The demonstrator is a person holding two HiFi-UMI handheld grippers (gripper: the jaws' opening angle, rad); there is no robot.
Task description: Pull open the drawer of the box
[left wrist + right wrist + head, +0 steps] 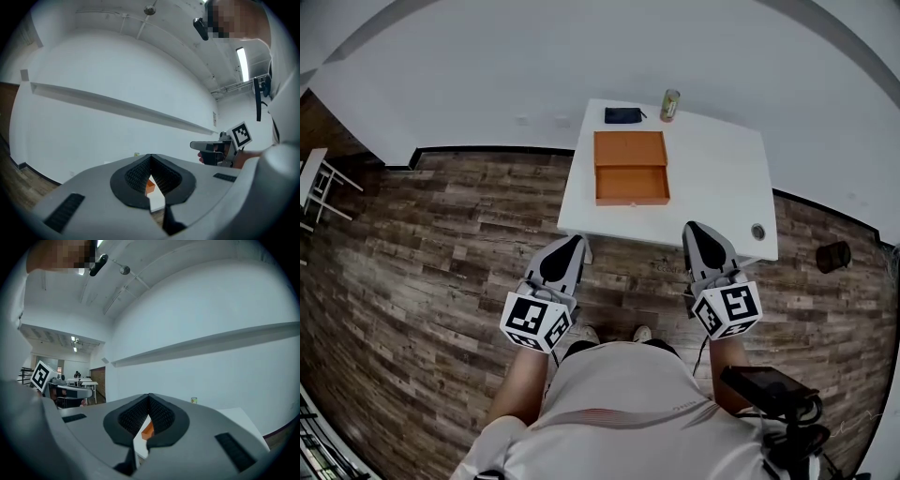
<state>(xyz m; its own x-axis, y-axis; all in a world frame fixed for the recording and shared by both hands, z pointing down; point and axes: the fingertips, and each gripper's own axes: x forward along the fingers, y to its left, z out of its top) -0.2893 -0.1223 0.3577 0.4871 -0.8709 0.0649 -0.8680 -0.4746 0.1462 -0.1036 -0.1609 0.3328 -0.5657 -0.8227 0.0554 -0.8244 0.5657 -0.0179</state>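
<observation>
An orange box (630,150) lies on the white table (722,178). Its drawer (633,186) stands pulled out toward me, and the tray looks empty. Both grippers hang short of the table's near edge, above the floor, apart from the box. My left gripper (578,244) is shut with nothing in it, its tips meeting in its own view (150,159). My right gripper (695,229) is also shut and empty (149,397). A sliver of the orange box shows through the gap below each pair of tips (149,186) (147,430).
A dark pouch (623,115) and a green can (669,105) stand at the table's far edge behind the box. A small round thing (757,231) lies near the front right corner. A black object (832,255) sits on the wood floor at the right.
</observation>
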